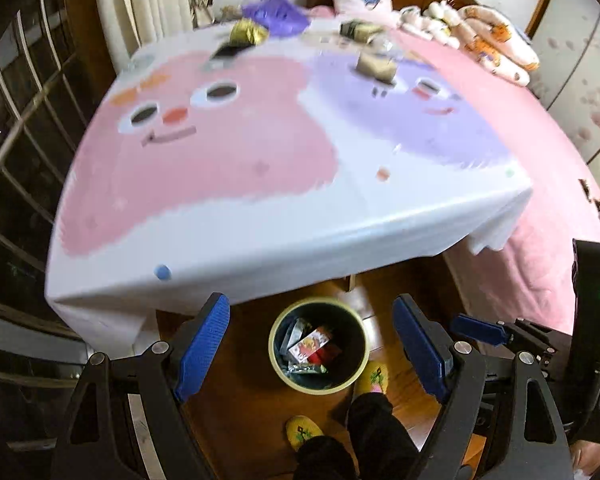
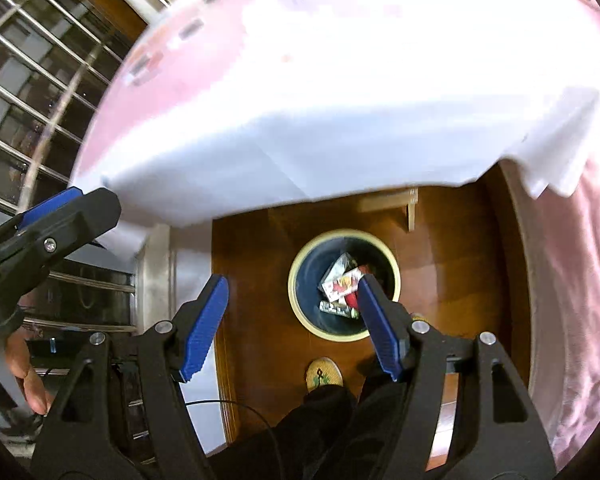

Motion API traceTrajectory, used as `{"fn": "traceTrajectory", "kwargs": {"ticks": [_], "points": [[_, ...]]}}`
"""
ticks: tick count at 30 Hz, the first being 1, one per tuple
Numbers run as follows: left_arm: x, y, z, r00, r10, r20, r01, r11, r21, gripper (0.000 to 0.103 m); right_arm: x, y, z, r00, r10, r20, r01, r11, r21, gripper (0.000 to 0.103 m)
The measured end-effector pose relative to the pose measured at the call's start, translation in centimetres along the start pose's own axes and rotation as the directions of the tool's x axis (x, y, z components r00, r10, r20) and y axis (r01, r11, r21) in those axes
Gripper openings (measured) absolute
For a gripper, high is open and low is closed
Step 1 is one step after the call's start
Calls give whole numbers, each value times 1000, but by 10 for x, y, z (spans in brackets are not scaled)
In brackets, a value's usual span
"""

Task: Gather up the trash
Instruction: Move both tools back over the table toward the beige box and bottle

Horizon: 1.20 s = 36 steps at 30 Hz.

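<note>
A round bin with a pale yellow rim stands on the wooden floor below the table edge and holds several wrappers and a red-and-white box. It also shows in the right wrist view. My left gripper is open and empty above the bin. My right gripper is open and empty, also above the bin. On the far part of the table lie a gold wrapper, a purple bag, a tan crumpled packet and a dark packet.
The table carries a white cloth with pink and purple cartoon faces. A pink bed with pillows is to the right, a metal window grille to the left. The person's legs and yellow slippers stand beside the bin.
</note>
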State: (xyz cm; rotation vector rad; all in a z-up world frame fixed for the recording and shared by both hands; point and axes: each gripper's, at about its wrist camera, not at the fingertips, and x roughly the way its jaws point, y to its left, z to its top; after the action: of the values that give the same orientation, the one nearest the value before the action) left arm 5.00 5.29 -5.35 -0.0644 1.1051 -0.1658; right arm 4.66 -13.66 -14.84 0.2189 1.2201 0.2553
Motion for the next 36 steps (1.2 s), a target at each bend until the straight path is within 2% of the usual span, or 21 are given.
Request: {"fn": "traceTrajectory", "kwargs": {"ticks": [5,10,16,27,32,36], "points": [[-53,2,14,998,-10,58,10,1000,6,85,-51,16,11,998,-12,68,13,1000,-18,65],[-103,8,30,991,26,129,-25,1000,-8,85,-101,33,21,990,-27,140,33,998,-44,65],[-138,3,48,983,21,183,-27,999,29,83,-145,43,33,972,-53,228,70,995,-67,65],[-138,-14,84,975,-57,214,41,996,78,83,-173,23,69,937,-119,330,130,991,-12,65],[-113,-24,112,976,-61,208,44,995,85,83,-169,-1,95,928,-142,344,147,989,11,65],[-81,-35,143,981,-30,194,16,997,71,83,-154,-32,134,929,-143,341,151,988,2,65]]}}
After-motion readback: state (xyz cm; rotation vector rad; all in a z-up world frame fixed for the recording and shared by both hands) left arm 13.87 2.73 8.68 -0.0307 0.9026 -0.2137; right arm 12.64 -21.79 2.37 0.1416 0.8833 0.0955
